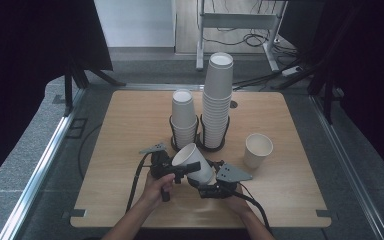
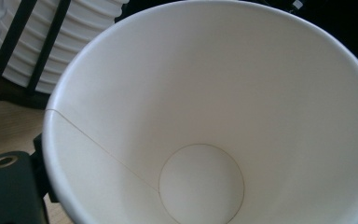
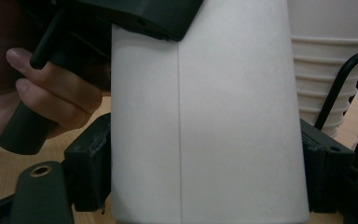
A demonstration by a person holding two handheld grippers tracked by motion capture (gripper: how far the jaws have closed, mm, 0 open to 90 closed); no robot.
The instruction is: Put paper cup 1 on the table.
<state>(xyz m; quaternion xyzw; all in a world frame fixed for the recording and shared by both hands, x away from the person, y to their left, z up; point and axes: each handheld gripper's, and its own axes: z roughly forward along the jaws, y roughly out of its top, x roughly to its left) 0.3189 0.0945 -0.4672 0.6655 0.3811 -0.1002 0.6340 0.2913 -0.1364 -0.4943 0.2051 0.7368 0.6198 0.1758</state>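
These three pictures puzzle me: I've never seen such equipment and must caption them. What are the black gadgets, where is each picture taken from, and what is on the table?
No robot here: a person holds a hand-operated two-jaw gripper in each hand. The high view looks down on the wooden table. The left gripper and the right gripper both meet at one tilted paper cup.

The left gripper view looks from that gripper straight into the cup's mouth. The right gripper view shows its jaws pressing the cup's sides near the base, with the left hand beyond.

Behind stand a short cup stack and a tall cup stack, each in a black wire holder. A single cup stands upright to the right.
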